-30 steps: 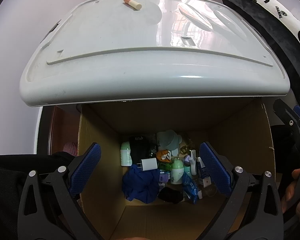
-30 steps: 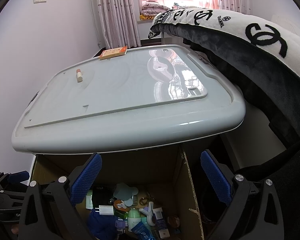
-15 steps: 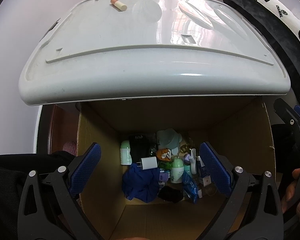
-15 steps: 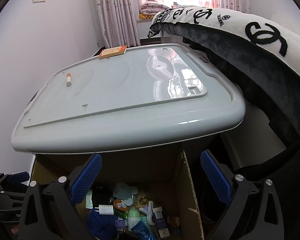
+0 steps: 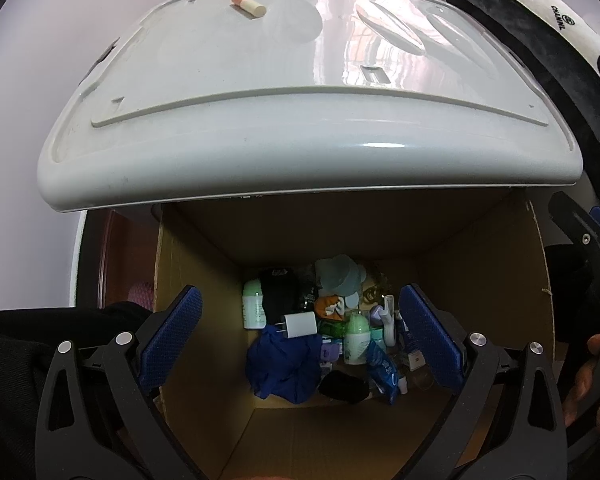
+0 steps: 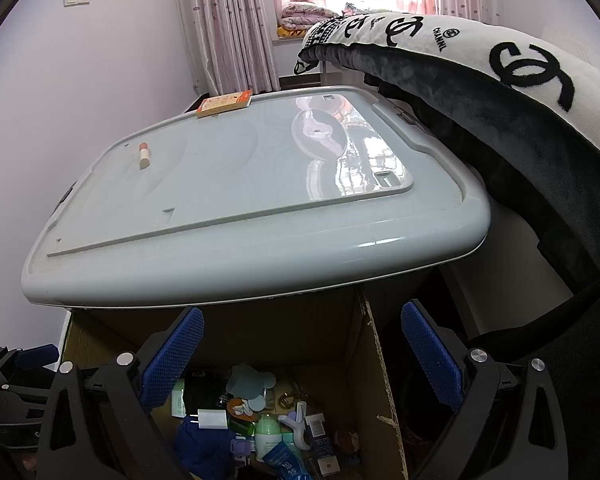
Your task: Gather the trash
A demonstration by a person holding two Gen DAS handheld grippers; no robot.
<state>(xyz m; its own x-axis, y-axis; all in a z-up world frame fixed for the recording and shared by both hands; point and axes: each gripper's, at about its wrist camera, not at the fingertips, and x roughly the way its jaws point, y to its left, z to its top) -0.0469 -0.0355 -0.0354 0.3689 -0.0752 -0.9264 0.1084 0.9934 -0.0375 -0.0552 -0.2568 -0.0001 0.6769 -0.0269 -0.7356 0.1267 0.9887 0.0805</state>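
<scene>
Left tongs (image 5: 300, 344) are spread wide, nothing between the blue pads (image 5: 171, 334), and hang over the open box (image 5: 480, 264). Right tongs (image 6: 300, 356) are likewise spread and empty, positioned over the box's right wall (image 6: 376, 344).

Trash lies heaped on the box floor, below and ahead of both tongs: a white plug (image 5: 298, 324) sits on a blue cloth (image 5: 284, 368) just inside the left tongs' left pad line; a green-capped bottle (image 5: 356, 338) stands near the middle; a second pale bottle (image 5: 254, 306) lies at the pile's left edge; a black item (image 5: 346, 386) lies nearest the tongs.

Beyond and above the box a grey lid (image 5: 260, 100) overhangs it. On that lid, far ahead and left of the tongs, lies a small tube (image 5: 249, 5) with an orange end; the right view shows it (image 6: 143, 156) lying free, well apart from an orange packet (image 6: 224, 103) at the far edge. A black-and-white blanket (image 6: 500, 80) rises right of the lid
</scene>
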